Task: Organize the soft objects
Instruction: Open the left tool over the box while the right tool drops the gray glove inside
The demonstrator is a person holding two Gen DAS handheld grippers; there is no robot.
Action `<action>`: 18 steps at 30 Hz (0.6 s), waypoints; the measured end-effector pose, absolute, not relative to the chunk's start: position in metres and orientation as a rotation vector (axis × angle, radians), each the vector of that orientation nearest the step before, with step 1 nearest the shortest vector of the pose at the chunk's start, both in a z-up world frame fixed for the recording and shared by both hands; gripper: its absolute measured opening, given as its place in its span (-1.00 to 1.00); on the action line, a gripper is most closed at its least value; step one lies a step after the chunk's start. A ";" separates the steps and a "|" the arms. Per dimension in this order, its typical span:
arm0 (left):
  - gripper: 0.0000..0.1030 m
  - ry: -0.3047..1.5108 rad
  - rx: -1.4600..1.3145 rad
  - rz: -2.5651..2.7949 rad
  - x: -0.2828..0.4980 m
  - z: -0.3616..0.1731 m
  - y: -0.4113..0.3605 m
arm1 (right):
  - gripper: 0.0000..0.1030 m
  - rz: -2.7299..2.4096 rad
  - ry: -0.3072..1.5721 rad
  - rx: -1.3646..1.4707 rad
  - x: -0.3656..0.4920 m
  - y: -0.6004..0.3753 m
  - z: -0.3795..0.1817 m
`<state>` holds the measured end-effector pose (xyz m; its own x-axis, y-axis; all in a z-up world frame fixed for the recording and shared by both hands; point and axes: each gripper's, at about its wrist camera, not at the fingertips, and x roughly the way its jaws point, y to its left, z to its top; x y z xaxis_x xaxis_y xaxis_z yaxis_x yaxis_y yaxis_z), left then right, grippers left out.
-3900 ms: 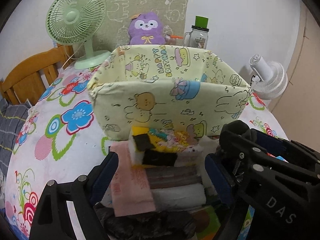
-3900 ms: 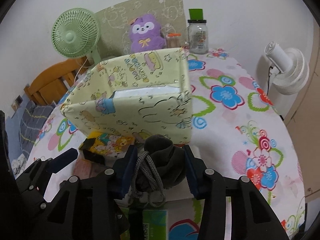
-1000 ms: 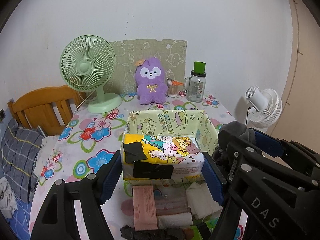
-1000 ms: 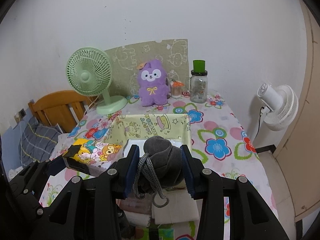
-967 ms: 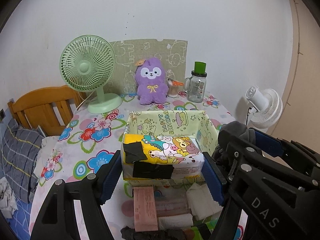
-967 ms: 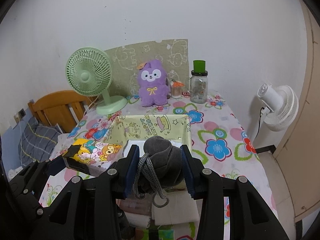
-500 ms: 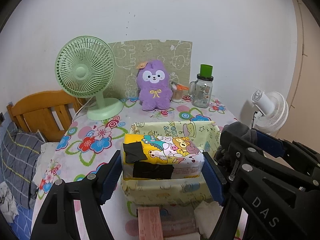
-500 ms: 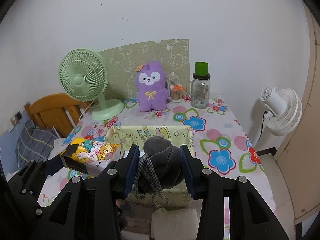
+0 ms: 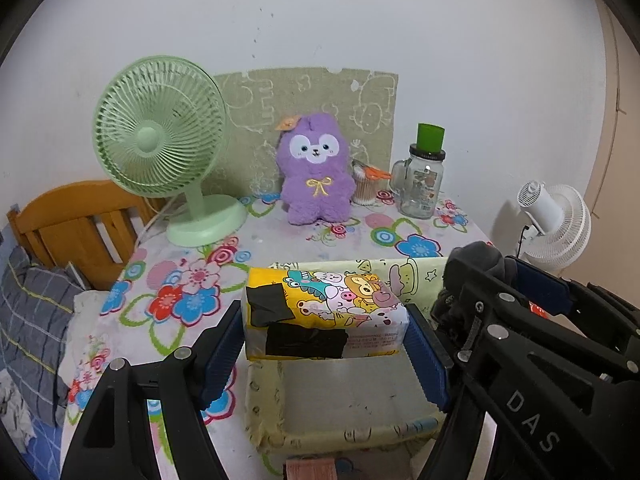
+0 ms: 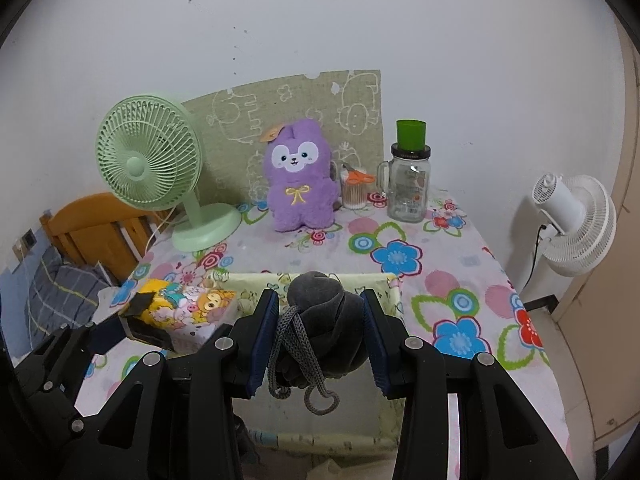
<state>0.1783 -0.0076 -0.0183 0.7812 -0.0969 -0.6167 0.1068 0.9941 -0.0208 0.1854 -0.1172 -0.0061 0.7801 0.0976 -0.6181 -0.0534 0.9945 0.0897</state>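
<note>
**Two soft items held above the fabric bin**

A cartoon-printed tissue pack (image 9: 324, 312) is clamped between the blue pads of the left gripper (image 9: 325, 354), above the open yellow fabric bin (image 9: 264, 412) on the flowered tablecloth (image 10: 460, 280). A dark grey drawstring pouch (image 10: 324, 328) (its cord dangling) is pinched by the right gripper (image 10: 320, 344) over the same bin.

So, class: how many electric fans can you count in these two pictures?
2. The mint-green desk fan stands on the flowered table's back left, beside the purple plush toy. The white fan stands off the table's right side, near the wall. Others may be out of view.
</note>
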 end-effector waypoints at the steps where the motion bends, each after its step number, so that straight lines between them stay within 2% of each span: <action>1: 0.52 0.671 0.010 -0.114 0.182 -0.020 -0.007 | -0.12 0.080 0.674 0.071 0.188 -0.117 -0.008; 11: 0.54 0.747 -0.032 -0.133 0.211 -0.043 -0.006 | -0.12 0.066 0.713 0.073 0.217 -0.117 -0.029; 18: 0.66 0.772 -0.003 -0.118 0.214 -0.050 -0.011 | -0.07 0.084 0.736 0.065 0.225 -0.115 -0.039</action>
